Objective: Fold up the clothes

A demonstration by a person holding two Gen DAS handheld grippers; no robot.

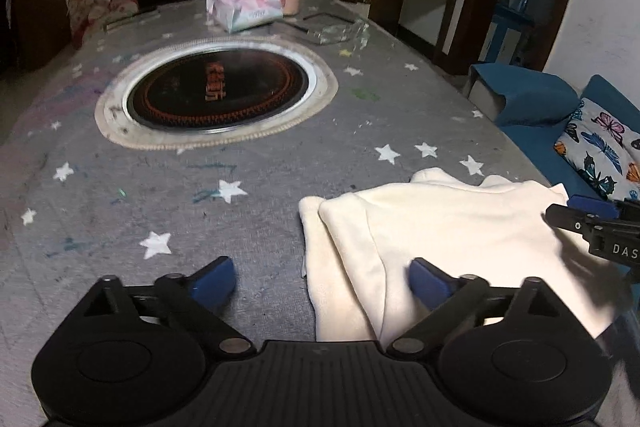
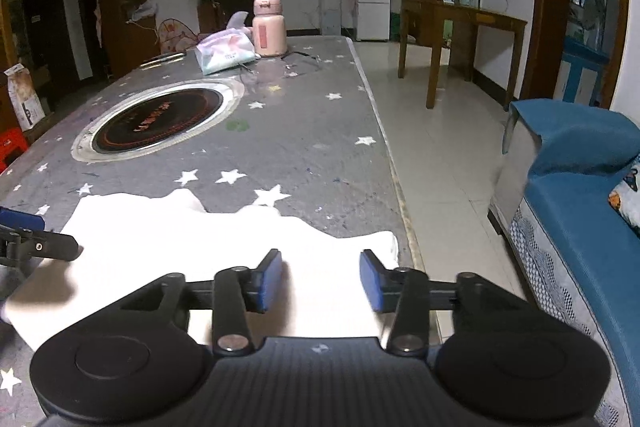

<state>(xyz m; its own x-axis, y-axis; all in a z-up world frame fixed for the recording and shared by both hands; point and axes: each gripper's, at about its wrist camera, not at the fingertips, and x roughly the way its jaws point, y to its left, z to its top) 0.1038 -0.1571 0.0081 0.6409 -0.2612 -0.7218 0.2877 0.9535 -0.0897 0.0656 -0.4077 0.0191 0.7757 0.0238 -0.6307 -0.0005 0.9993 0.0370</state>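
A cream garment lies partly folded at the worktop's near right corner, reaching its right edge. The left claw hangs wide over the garment's left edge, and the right claw gapes wide above its right end, neither gripping cloth.

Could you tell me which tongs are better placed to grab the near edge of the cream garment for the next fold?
Probably right: the right tongs sit open over the cream garment; the left tongs straddle its left edge.

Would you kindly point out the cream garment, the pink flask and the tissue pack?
cream garment [image 1: 452,239], left wrist view, on its flat middle.
pink flask [image 2: 269,34], right wrist view, on its body.
tissue pack [image 1: 244,7], left wrist view, on its top.
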